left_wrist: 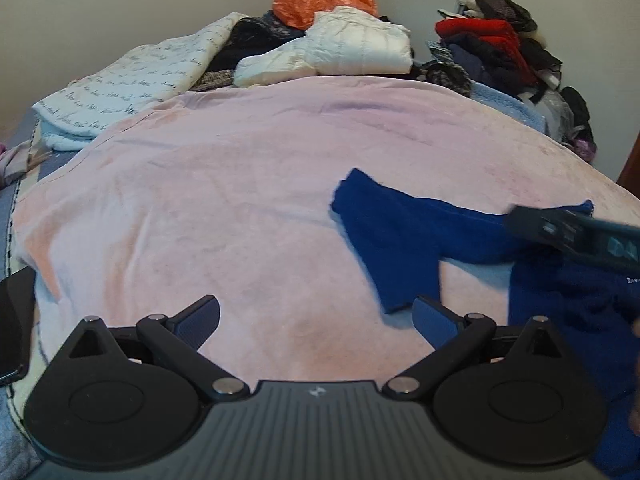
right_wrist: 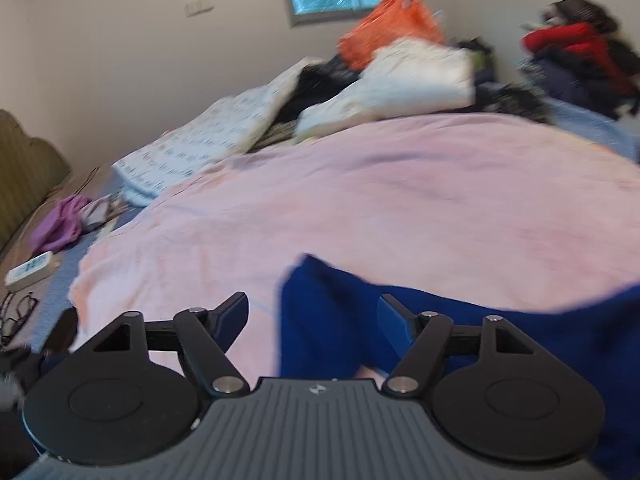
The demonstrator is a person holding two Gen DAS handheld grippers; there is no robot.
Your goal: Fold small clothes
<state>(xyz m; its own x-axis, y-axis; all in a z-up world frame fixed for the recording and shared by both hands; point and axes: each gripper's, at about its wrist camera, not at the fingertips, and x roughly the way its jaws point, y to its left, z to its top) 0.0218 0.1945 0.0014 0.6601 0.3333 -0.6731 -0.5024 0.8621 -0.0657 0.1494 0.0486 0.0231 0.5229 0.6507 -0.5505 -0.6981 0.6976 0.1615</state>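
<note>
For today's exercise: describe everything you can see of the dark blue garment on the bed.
The dark blue garment looks like soft knit, lying spread and partly folded on the pink blanket. One narrow part reaches away across the bed; the bulk lies nearer. The right gripper, jaws open, hovers over it. The left gripper is open beside it.

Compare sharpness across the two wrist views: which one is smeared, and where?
Left wrist view: mostly sharp; the pink blanket and blue garment are crisp, and only the right claw entering at the edge is smeared. Right wrist view: motion blur throughout; the orange bag and quilt are soft. Both show fisheye bowing.
</note>
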